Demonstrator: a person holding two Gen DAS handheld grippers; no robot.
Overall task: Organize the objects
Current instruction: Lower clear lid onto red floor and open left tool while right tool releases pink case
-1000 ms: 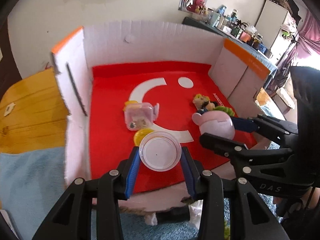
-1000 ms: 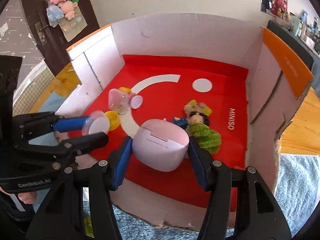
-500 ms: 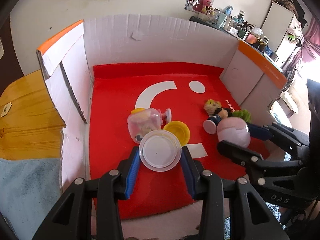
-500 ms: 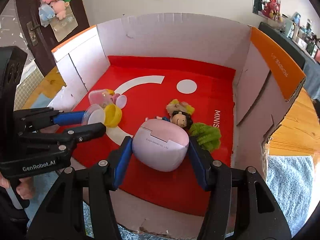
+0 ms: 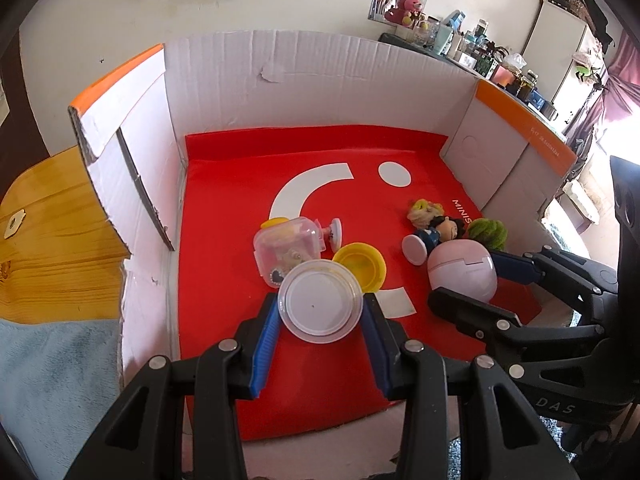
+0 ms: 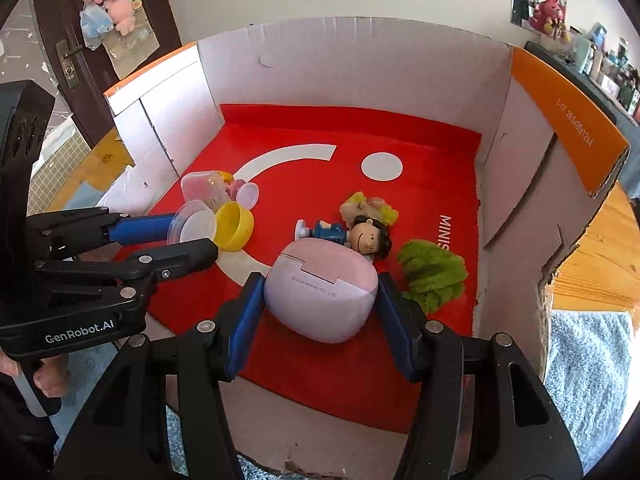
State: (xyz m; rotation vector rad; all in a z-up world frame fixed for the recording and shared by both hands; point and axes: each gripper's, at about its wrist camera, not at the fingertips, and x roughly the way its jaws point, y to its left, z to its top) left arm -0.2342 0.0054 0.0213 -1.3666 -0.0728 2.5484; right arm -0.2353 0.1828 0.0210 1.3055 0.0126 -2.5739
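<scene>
We see a cardboard box (image 5: 304, 92) with a red floor. Inside lie a clear cube (image 5: 286, 250), a yellow cup (image 5: 360, 266), a doll (image 6: 352, 234) and green fluff (image 6: 432, 272). Our left gripper (image 5: 320, 314) clamps a clear lid (image 5: 320, 306) – our right gripper (image 6: 320, 300) clamps a pink case (image 6: 320, 288), both over the floor.

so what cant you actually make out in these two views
- Contents of the clear cube box: left wrist view, hazy plastic; the clear round lid in the left gripper covers its near corner.
- Whether the pink case in the right gripper touches the red mat: right wrist view, underside hidden.
- The doll: partly behind the case.
- Small print on the case: too small.
</scene>
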